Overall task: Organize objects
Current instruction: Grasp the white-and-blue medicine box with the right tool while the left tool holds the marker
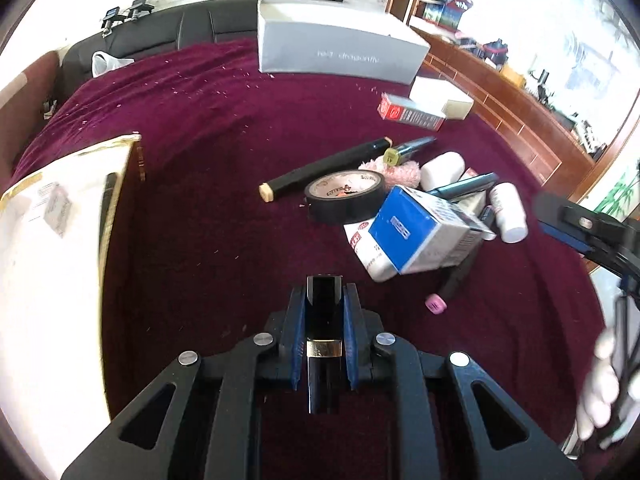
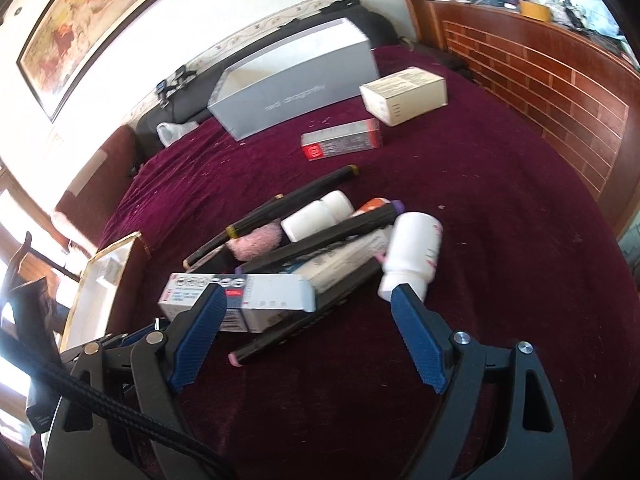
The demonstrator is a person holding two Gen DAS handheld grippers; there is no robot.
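Note:
My left gripper [image 1: 323, 286] is shut on a glossy black tube with a gold band [image 1: 323, 320], held above the maroon cloth [image 1: 192, 216]. Ahead and right lies a pile: a black tape roll [image 1: 344, 196], a blue-and-white carton [image 1: 424, 232], black markers [image 1: 328, 168], white bottles [image 1: 508, 208] and a pink fluffy thing [image 1: 400, 172]. My right gripper [image 2: 308, 300] is open and empty, its fingers just short of the same pile: the carton [image 2: 240, 300], a pink-capped marker [image 2: 288, 332] and a white bottle [image 2: 412, 252].
A gold-edged white box [image 1: 52, 248] stands open at the left; it also shows in the right wrist view [image 2: 96, 296]. A large grey box [image 1: 336, 44] sits at the back. A red-and-grey carton [image 2: 340, 140] and a cream box [image 2: 404, 94] lie beyond the pile. Wooden cabinets [image 2: 540, 92] line the right.

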